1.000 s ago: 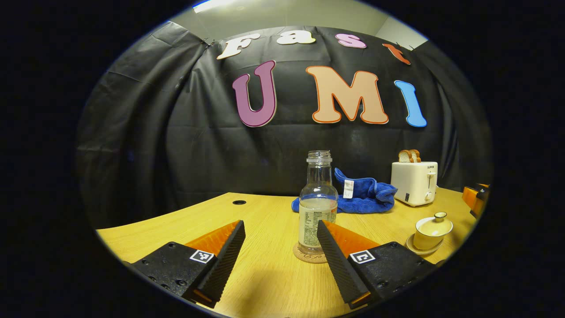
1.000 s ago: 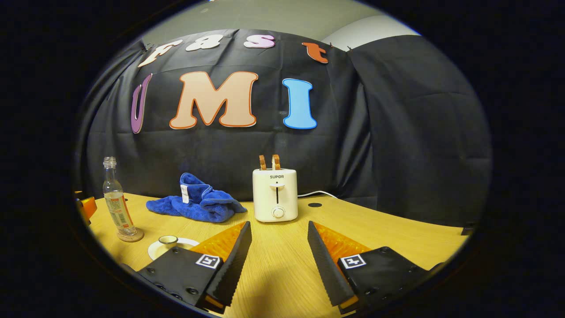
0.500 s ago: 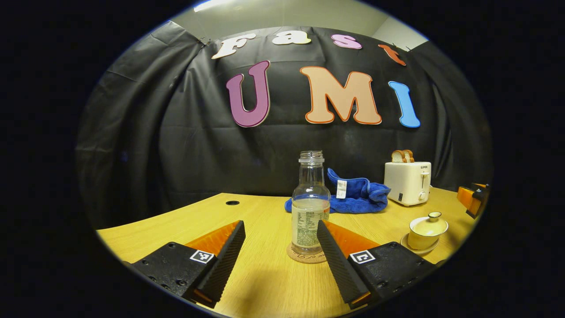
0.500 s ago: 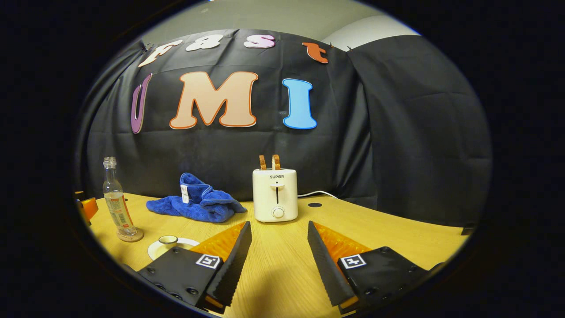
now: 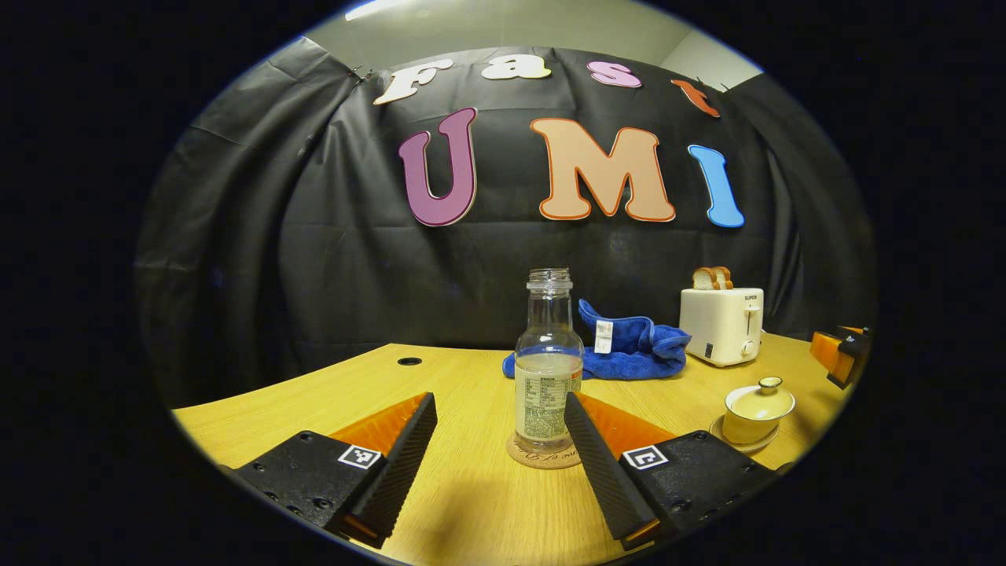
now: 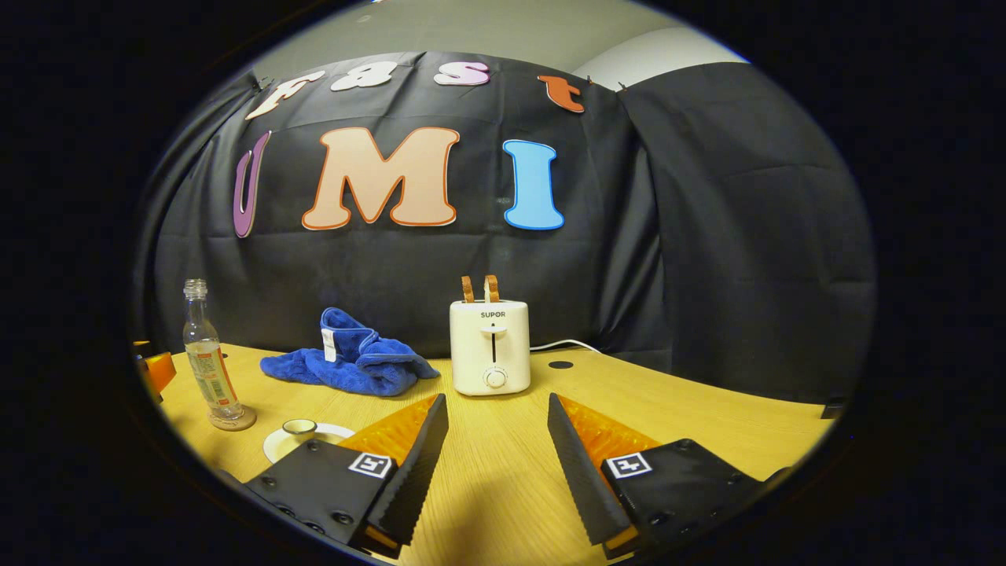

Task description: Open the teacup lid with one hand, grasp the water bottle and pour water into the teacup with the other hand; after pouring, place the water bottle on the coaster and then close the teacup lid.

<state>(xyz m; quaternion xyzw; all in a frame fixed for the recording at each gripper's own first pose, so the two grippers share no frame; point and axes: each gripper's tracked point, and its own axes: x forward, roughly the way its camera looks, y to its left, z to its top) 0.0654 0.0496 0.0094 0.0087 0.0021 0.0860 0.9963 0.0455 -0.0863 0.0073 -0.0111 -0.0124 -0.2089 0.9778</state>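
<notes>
Light wooden tabletop (image 5: pixel 471 377), bearing — far side — a crumpled blue towel (image 5: pixel 629 350) and a white two-slot toaster (image 6: pixel 490 347). Left gripper (image 5: pixel 499 436): jaws wide, holding nothing. Right gripper (image 6: pixel 497 440): jaws wide, likewise unloaded. Clear uncapped water bottle (image 5: pixel 548 377) upright on a round cork coaster (image 5: pixel 542 454), just ahead of the left gripper. Cream lidded teacup (image 5: pixel 758 409) on its saucer — lid in place.

Two hand-held claws, same build

The left claw (image 5: pixel 500 456) and right claw (image 6: pixel 497 460) each have two wedge-shaped fingers with fine saw-toothed ridges along the inner faces. Each finger sits on a chunky textured block with small screws and a square white-and-black marker tag on top.
</notes>
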